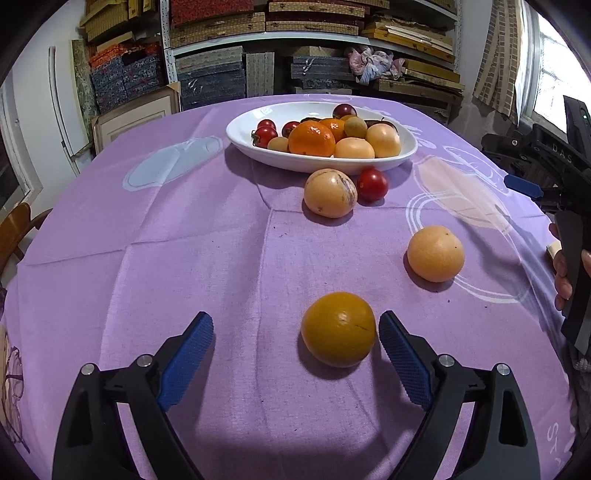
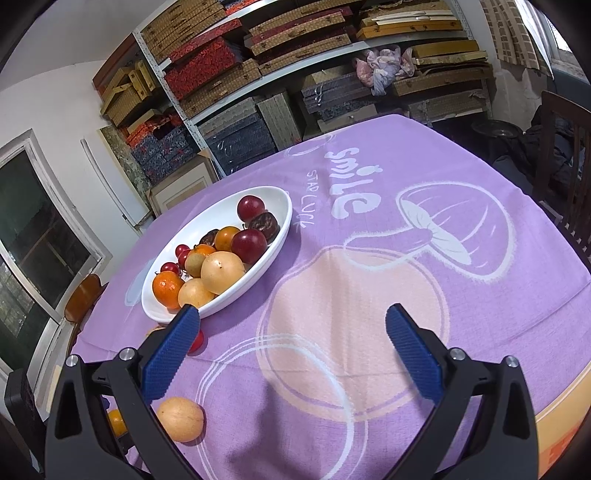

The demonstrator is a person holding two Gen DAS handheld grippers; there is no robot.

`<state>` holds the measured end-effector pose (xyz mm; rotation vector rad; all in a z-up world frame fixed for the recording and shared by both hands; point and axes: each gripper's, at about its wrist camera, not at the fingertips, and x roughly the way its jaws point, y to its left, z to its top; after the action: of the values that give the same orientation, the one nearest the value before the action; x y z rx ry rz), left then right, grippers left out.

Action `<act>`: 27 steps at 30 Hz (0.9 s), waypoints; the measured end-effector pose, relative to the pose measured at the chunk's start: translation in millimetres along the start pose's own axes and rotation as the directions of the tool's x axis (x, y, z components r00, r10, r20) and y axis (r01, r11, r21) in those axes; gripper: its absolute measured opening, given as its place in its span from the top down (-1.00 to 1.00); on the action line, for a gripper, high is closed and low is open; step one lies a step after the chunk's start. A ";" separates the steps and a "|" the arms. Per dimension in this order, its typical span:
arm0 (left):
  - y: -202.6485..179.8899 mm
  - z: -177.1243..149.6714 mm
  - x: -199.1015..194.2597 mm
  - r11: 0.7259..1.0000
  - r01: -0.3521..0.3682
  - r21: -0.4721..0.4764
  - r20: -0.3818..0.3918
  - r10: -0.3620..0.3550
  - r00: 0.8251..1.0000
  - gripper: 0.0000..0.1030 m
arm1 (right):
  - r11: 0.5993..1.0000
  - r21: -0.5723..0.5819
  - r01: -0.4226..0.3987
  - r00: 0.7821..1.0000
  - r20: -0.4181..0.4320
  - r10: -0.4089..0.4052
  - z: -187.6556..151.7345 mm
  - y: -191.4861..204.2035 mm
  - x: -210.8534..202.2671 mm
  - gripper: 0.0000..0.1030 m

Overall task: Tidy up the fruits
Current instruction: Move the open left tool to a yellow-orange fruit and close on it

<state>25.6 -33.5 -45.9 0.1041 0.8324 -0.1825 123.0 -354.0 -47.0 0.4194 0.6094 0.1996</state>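
An orange-yellow fruit (image 1: 338,328) lies on the purple cloth between the fingers of my left gripper (image 1: 295,319). It sits right by the right pad, far from the left pad, and the jaws stand open. Farther off, a pale fruit (image 1: 436,253), a speckled pale fruit (image 1: 330,193) and a red tomato (image 1: 372,184) lie loose in front of the white oval bowl (image 1: 402,155). The bowl holds several fruits, among them an orange (image 1: 312,138). My right gripper (image 2: 292,309) hovers open over bare cloth right of the bowl (image 2: 280,236). A pale fruit (image 2: 180,419) lies below its left finger.
Shelves stacked with boxes (image 1: 221,26) fill the wall behind the table. A wooden chair (image 1: 14,229) stands at the left table edge and a dark chair (image 2: 565,166) at the right. A person's hand (image 1: 563,273) on the right gripper's handle shows at the right edge.
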 end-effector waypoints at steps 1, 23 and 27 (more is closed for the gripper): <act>1.9 0.1 -0.6 1.000 0.000 -0.009 0.004 0.000 1.000 -0.73 | 1.000 0.001 0.000 1.000 -0.001 0.000 -0.2 -0.1 0.2 -0.92; 7.3 -12.0 -8.9 0.998 0.065 -0.028 -0.016 -0.065 0.998 0.23 | 0.998 -0.061 0.003 1.000 -0.029 -0.004 -8.2 10.6 8.6 -0.92; 8.5 -17.7 -13.9 0.996 0.080 -0.027 -0.020 -0.081 0.997 -0.01 | 0.998 -0.058 0.002 0.999 -0.032 -0.003 -8.1 8.7 7.3 -0.92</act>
<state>5.3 -20.6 -47.2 0.0474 0.8599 -0.2467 123.6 -341.4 -52.9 0.3602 0.6344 0.2215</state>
